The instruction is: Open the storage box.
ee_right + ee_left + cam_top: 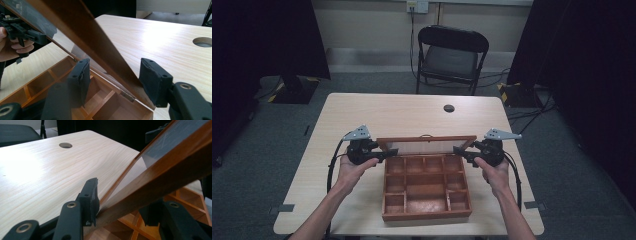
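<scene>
A wooden compartment box [427, 216] stands on the near middle of the table [362, 115], its several compartments empty. Its glass-paned lid [427, 145] is raised at a slant on the far-side hinges. My left gripper [388, 152] is shut on the lid's left end; in the left gripper view the lid's wooden frame [160, 180] crosses between the pads [91, 200]. My right gripper [460, 151] is shut on the lid's right end, where the frame [110, 57] runs down between the jaws to the hinge [126, 95]. The left gripper [25, 32] and its hand appear beyond the lid.
A round cable hole [449, 108] sits in the table beyond the box. A black folding chair [452, 55] stands behind the table's far edge. Bare tabletop lies to both sides of the box and behind it. Dark curtains flank the room.
</scene>
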A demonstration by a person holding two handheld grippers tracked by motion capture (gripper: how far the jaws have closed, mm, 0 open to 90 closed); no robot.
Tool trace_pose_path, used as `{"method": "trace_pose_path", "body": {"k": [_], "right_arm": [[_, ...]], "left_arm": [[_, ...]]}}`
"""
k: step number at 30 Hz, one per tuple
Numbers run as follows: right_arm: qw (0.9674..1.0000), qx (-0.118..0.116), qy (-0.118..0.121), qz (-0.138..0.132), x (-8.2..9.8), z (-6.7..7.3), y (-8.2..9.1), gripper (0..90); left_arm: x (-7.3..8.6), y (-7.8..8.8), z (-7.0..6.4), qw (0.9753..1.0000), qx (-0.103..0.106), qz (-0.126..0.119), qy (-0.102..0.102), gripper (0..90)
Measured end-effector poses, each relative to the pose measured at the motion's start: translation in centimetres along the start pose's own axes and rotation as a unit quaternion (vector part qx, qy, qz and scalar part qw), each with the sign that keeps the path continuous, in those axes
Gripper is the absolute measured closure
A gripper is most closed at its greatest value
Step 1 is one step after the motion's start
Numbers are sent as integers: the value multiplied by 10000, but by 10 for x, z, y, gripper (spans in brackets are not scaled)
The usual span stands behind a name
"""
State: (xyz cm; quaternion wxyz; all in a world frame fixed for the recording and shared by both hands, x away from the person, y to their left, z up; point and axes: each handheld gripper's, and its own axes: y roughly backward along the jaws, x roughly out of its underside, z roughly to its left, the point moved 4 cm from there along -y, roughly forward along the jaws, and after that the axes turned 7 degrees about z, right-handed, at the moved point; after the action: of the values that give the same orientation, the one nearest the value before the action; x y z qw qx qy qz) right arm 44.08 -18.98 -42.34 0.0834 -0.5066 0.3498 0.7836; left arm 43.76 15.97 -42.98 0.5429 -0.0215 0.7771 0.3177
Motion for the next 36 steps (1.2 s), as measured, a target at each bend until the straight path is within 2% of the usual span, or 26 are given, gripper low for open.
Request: {"method": "trace_pose_path", "body": {"k": [3, 10, 14, 20, 30, 36], "right_arm": [[10000, 55, -38, -36, 0, -2, -2, 425], [9998, 137, -120, 84, 6, -6, -11, 409], [9996, 188, -170, 112, 8, -8, -14, 400], [9994, 249, -211, 116, 10, -10, -19, 401], [9994, 237, -256, 66, 8, -13, -23, 406], [9993, 269, -236, 131, 6, -16, -30, 398]], "left_arm": [[-1, 0, 2, 10000, -61, 30, -60, 554], [5, -7, 6, 9999, -93, 83, 47, 554], [11, -8, 11, 9995, -209, 225, 7, 561], [19, -12, 18, 9990, -276, 329, 155, 571], [21, -19, 24, 9989, -196, 326, 260, 575], [20, -21, 29, 9989, -136, 309, 332, 586]]}}
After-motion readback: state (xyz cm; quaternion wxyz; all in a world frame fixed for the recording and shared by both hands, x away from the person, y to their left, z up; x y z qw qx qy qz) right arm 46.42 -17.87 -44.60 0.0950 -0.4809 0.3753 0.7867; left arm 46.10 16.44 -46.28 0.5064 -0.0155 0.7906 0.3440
